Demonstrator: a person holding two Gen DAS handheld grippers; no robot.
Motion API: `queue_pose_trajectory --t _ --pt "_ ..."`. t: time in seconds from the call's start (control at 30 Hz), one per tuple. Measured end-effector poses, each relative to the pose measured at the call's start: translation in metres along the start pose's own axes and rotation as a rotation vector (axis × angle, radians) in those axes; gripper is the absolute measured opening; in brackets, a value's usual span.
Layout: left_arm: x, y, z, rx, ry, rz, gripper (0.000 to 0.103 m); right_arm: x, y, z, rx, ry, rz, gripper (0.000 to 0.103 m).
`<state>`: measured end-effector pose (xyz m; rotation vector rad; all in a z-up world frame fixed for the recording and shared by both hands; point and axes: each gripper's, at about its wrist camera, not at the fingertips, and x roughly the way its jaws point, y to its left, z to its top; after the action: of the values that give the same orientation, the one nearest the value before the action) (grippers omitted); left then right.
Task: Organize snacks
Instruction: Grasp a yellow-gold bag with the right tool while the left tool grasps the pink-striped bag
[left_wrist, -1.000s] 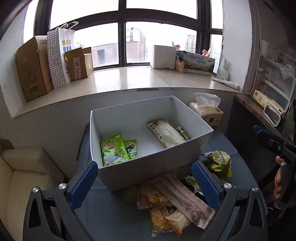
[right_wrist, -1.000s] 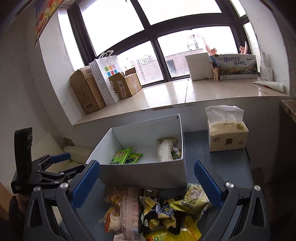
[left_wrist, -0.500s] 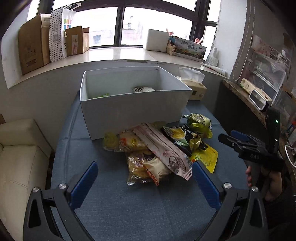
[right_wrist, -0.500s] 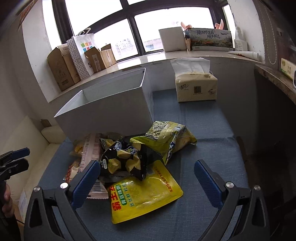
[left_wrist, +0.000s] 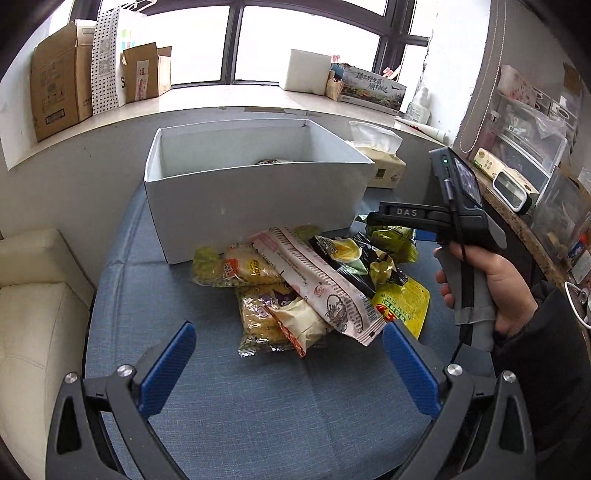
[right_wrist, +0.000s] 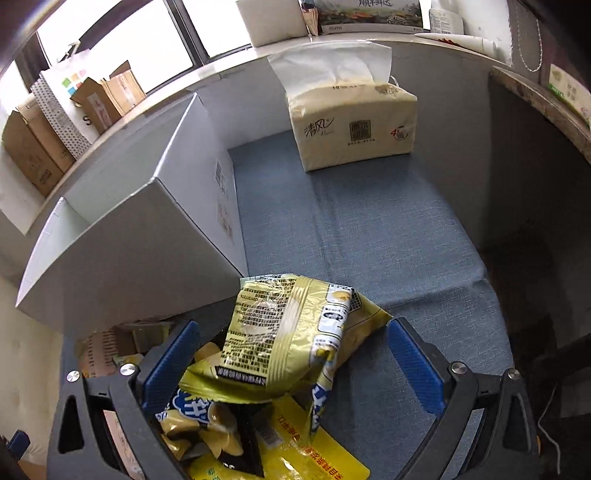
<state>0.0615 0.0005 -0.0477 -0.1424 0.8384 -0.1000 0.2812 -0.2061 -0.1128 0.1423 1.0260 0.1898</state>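
Note:
A pile of snack packets (left_wrist: 306, 284) lies on the blue table in front of a white open box (left_wrist: 255, 199). My left gripper (left_wrist: 288, 354) is open and empty, just short of the pile's near edge. My right gripper (right_wrist: 291, 354) is open with its fingers either side of a yellow-green snack bag (right_wrist: 291, 332) at the pile's right end. That gripper also shows in the left wrist view (left_wrist: 373, 219), held by a hand above the same bag (left_wrist: 395, 238). A black chip bag (right_wrist: 218, 432) and a flat yellow packet (right_wrist: 295, 450) lie under it.
The white box (right_wrist: 140, 258) stands left of the right gripper, with one packet (left_wrist: 275, 161) showing inside. A tissue pack (right_wrist: 354, 125) stands at the back right. Cardboard boxes (left_wrist: 59, 92) line the windowsill. A cream sofa (left_wrist: 33, 295) is left; a shelf (left_wrist: 524, 192) is right.
Both grippers have dropped and moved in toward the pile. The right gripper has closed in on the yellow-green bag, which now sits between its fingers.

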Motion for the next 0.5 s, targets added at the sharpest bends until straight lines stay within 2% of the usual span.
queue_pose_trajectory --t 0.07,0.13,0.17,0.23,0.37,0.5 --pt "0.001 0.001 -0.001 -0.001 0.003 -0.003 0.103 0.011 0.003 0.001 0.008 0.022 0.0 0.1" --pt "0.003 0.002 -0.002 -0.003 0.008 0.0 0.103 0.016 0.003 0.001 0.013 0.02 -0.055 0.073" --pt "0.004 0.002 -0.002 -0.004 0.012 0.003 0.103 0.014 0.001 0.001 0.017 0.012 -0.07 0.072" --pt "0.007 0.004 -0.003 -0.008 0.018 0.003 0.103 0.01 -0.004 0.001 0.017 0.009 -0.024 0.062" --pt "0.017 0.0 -0.001 -0.008 0.039 0.008 0.103 -0.001 -0.008 -0.004 -0.014 0.001 0.017 0.057" --pt "0.03 -0.009 0.005 -0.002 0.065 0.006 0.103 -0.029 -0.012 -0.014 -0.012 -0.06 0.063 0.056"
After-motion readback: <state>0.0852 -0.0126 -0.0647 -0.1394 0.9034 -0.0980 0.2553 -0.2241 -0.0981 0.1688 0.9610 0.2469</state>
